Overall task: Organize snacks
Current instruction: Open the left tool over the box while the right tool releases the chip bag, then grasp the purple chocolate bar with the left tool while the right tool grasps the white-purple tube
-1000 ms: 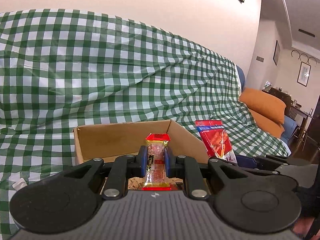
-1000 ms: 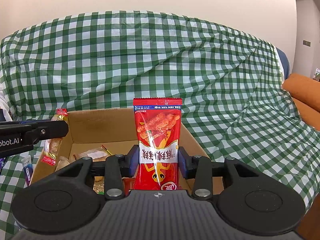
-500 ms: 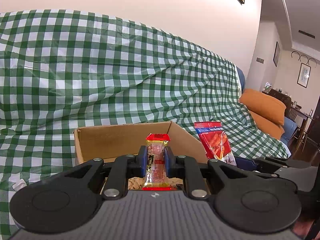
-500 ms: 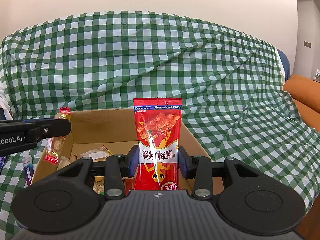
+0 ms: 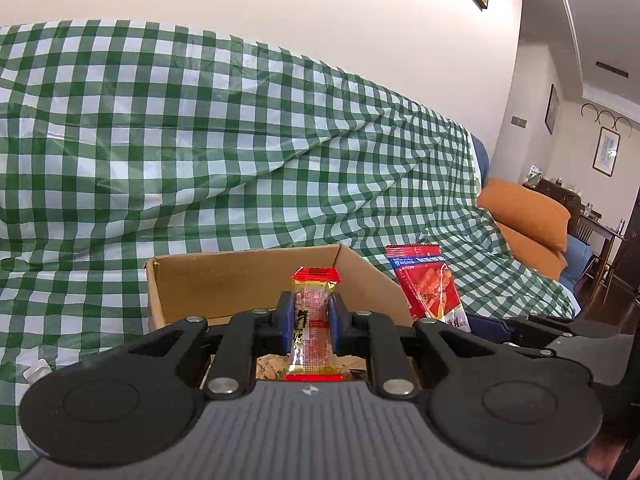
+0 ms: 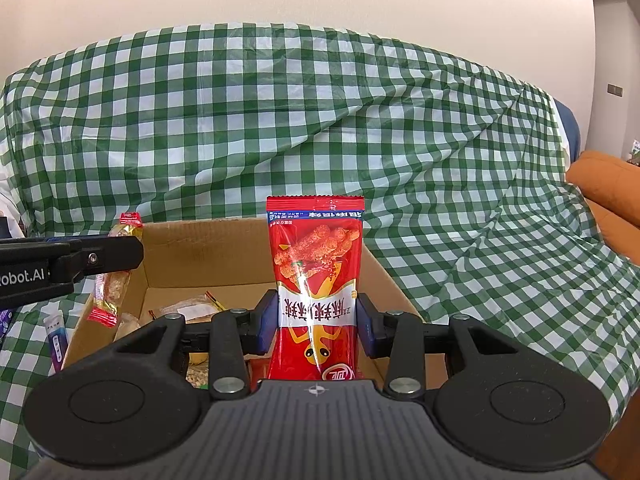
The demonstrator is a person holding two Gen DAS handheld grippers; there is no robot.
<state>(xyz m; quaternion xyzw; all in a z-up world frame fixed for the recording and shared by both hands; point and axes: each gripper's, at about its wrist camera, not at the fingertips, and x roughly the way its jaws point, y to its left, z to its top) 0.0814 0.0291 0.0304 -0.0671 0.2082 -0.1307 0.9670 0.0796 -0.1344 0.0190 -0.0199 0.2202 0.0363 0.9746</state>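
Observation:
My left gripper (image 5: 311, 322) is shut on a small gold and red snack bar (image 5: 314, 316), held upright above the open cardboard box (image 5: 224, 284). My right gripper (image 6: 316, 316) is shut on a tall red snack bag (image 6: 316, 276), held upright over the same box (image 6: 224, 256). In the right wrist view the left gripper (image 6: 100, 258) and its snack bar (image 6: 114, 276) show over the box's left wall. In the left wrist view the red bag (image 5: 426, 288) shows at the box's right side. Several wrapped snacks (image 6: 188, 310) lie inside the box.
The box sits on a sofa covered with a green and white checked cloth (image 5: 240, 152). A small blue and white packet (image 6: 56, 340) lies on the cloth left of the box. Orange cushions (image 5: 528, 216) are at the right.
Both grippers have drifted slightly with their snacks still held; the red bag has sunk a little in the left wrist view. The snack bar has risen a little in the right wrist view.

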